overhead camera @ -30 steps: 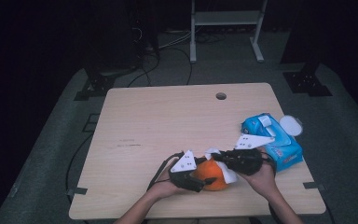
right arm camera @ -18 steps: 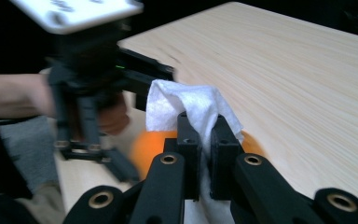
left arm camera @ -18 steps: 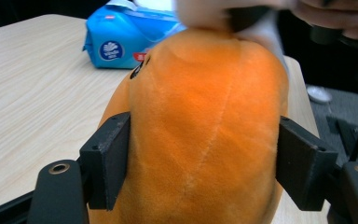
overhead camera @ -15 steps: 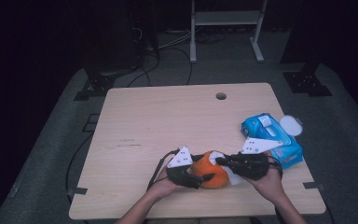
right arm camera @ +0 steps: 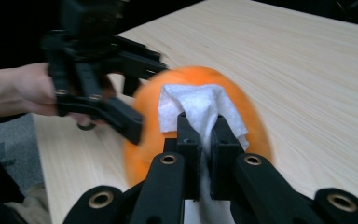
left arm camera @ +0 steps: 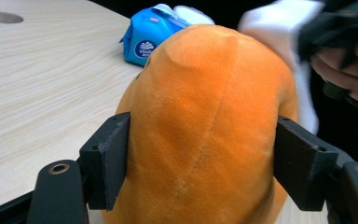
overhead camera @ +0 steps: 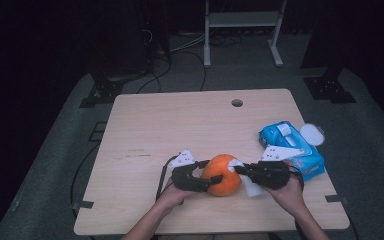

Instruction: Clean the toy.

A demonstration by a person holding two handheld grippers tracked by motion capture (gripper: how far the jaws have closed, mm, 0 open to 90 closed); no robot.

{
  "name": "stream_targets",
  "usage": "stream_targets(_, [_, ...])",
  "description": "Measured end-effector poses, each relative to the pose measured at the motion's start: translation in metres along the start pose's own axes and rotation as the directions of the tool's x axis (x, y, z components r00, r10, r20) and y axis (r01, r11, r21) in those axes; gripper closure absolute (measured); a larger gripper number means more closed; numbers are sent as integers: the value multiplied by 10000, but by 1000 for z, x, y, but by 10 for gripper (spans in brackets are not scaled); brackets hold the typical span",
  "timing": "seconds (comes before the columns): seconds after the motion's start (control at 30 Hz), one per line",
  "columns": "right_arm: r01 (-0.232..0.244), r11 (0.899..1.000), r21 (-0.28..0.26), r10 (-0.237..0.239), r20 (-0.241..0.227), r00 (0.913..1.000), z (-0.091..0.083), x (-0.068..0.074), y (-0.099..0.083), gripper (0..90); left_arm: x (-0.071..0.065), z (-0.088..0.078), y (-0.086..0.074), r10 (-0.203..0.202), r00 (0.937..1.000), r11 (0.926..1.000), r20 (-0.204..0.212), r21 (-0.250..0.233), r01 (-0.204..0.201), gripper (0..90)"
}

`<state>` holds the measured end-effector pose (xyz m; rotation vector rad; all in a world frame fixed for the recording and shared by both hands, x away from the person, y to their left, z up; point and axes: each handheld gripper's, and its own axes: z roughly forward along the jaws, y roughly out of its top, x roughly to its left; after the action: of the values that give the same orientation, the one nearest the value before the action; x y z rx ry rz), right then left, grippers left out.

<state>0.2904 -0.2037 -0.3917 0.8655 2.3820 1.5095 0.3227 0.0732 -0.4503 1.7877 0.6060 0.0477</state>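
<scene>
A: Lower centre of the high view, we see the orange plush toy [overhead camera: 222, 174] resting on the wooden table [overhead camera: 180, 125], near its front edge, w/ a gripper on each side. What do we say of the left gripper [overhead camera: 206, 175]?

B: Its jaws have just been opening, w/ the toy between them. In the left gripper view the toy [left arm camera: 205, 126] sits between the two black pads, about half open by our reading; the pads lie right against the plush on both sides, so we call it a light hold on the toy.

A: And the right gripper [overhead camera: 240, 171]?

B: Clamped tight on a white wipe [right arm camera: 196, 109]. In the right gripper view the jaws stand nearly together, the wipe bunched between them and pressed onto the top of the toy [right arm camera: 242, 121].

A: Vs. the frame a second ago?

B: Toy and both grippers have slid a little toward the right of the high view; then the toy lay under the left gripper's plate, now it lies clear between the two tools. The wipe [overhead camera: 250, 186] now shows below the right gripper too.

A: Anything else?

B: Blue wipes pack [overhead camera: 292, 149], lid flipped open, at the right edge of the table, just beyond the right hand [overhead camera: 290, 192]. It's in the same spot as before.
</scene>
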Motion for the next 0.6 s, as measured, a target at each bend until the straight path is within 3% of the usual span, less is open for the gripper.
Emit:
stream_targets(0.1, [193, 9998, -26, -193, -181, 9996, 2, 6, 3, 846, -2, 1, 0, -108, 9999, 9999, -90, -34, 107, 259])
stream_targets(0.17, [283, 9996, 30, -283, -39, 9996, 3, 4, 4, 845, -3, 2, 1, 62, 9999, 10000, 122, 63, -63, 220])
stream_targets(0.3, [-177, 9998, -124, 179, 115, 9998, 1, -9, -1, 846, -8, 4, 1, 742, 9968, 9967, 281, 300, -750, 183])
stream_targets(0.37, [-267, 9996, -114, 269, 162, 9995, 0, -12, -3, 846, -13, 5, 2, 1192, 9929, 9920, 20, 420, -1192, 215])
stream_targets(0.53, [-231, 9997, -90, 233, 187, 9996, -1, -11, -3, 847, -16, 6, 4, 1402, 9896, 9886, -322, 594, -1381, 290])
stream_targets(0.6, [139, 9999, -30, -138, 236, 9996, 1, 0, 0, 848, -16, 6, 3, 1373, 9898, 9889, -384, 619, -1348, 302])
